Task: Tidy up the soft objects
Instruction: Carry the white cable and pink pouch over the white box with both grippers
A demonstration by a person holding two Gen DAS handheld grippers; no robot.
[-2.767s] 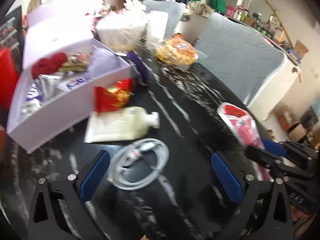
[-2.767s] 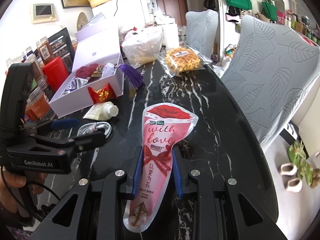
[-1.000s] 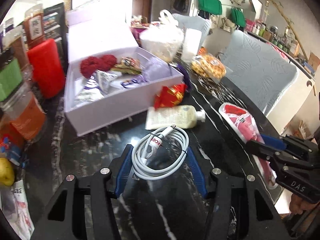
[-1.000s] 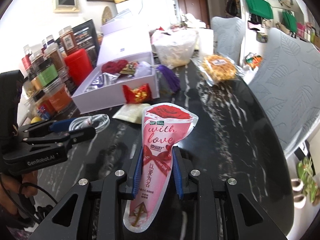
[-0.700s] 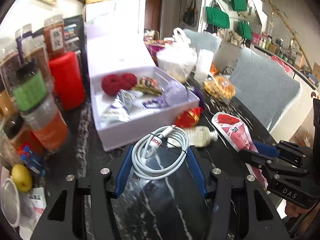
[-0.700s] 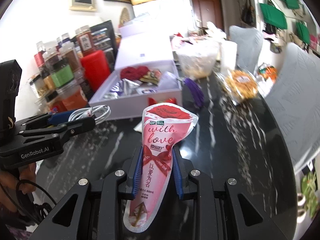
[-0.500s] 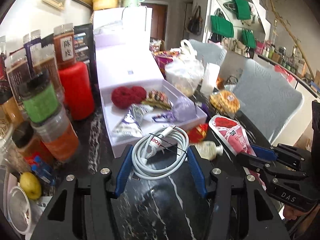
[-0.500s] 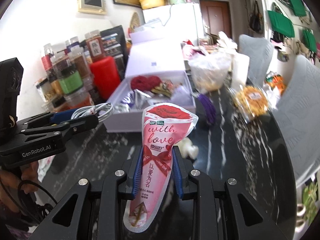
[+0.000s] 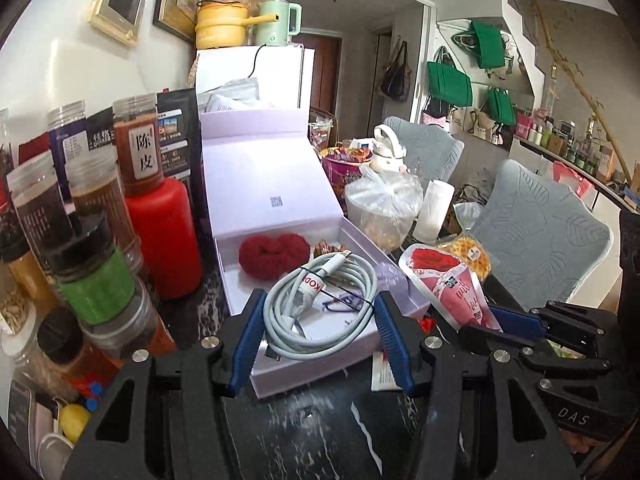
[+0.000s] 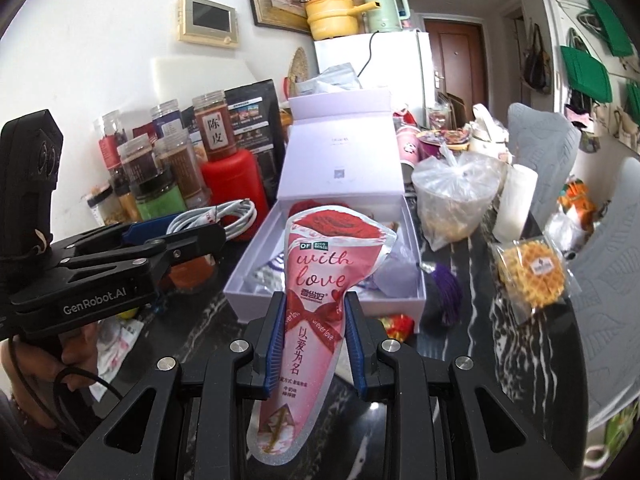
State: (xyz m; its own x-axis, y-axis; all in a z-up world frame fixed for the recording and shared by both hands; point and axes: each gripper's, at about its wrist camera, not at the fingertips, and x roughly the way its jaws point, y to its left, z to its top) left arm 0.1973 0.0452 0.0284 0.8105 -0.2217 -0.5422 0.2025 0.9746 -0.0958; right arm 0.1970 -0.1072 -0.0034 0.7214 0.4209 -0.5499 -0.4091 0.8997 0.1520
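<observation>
- Cable first: a coiled white charging cable (image 9: 320, 308) sat pinched between the blue-padded fingers (image 9: 250, 330) of the left gripper (image 9: 320, 320), held up off the black marble-veined table (image 9: 320, 432), in front of the open white cardboard box (image 9: 280, 376).
- The right gripper (image 10: 312, 332) had its blue pads (image 10: 274, 324) pressed against a pink rose-printed soft pouch (image 10: 320, 280), which stood upright between them, also in front of the box.
- Inside the box lay a dark red fluffy scrunchie (image 9: 272, 254) and some small wrappers.
- A red plastic bottle (image 9: 164, 236) and spice jars (image 9: 96, 276) crowded the box's left side; a knotted clear plastic bag (image 9: 384, 204) stood to its right.
</observation>
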